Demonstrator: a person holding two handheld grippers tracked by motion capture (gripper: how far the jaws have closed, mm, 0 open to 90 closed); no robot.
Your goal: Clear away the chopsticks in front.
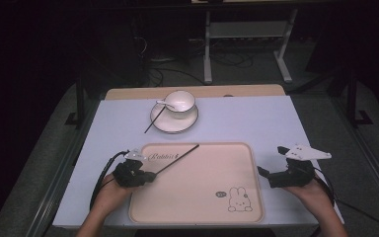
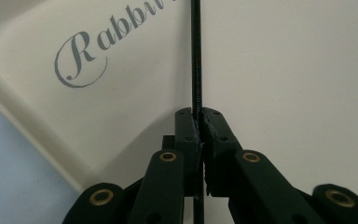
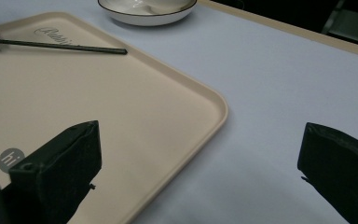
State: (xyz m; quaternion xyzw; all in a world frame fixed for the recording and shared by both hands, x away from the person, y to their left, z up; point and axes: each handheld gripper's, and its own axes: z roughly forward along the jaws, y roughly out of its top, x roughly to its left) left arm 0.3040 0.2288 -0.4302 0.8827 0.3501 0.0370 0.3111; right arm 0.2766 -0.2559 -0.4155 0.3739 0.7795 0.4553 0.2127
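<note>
Left gripper [image 1: 148, 176] clamped on 1 black chopstick [image 1: 177, 158] held over the beige tray [image 1: 237, 217], 2nd chopstick [image 1: 154, 121] leaning on the saucer [image 1: 170, 129], right gripper [image 1: 271, 165] wide and empty: likely 1 of 2 transfers underway.

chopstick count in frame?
2. One thin black chopstick is clamped in the left hand-held gripper above the beige rabbit-print tray. The other black chopstick leans on the white saucer by the white bowl.
</note>
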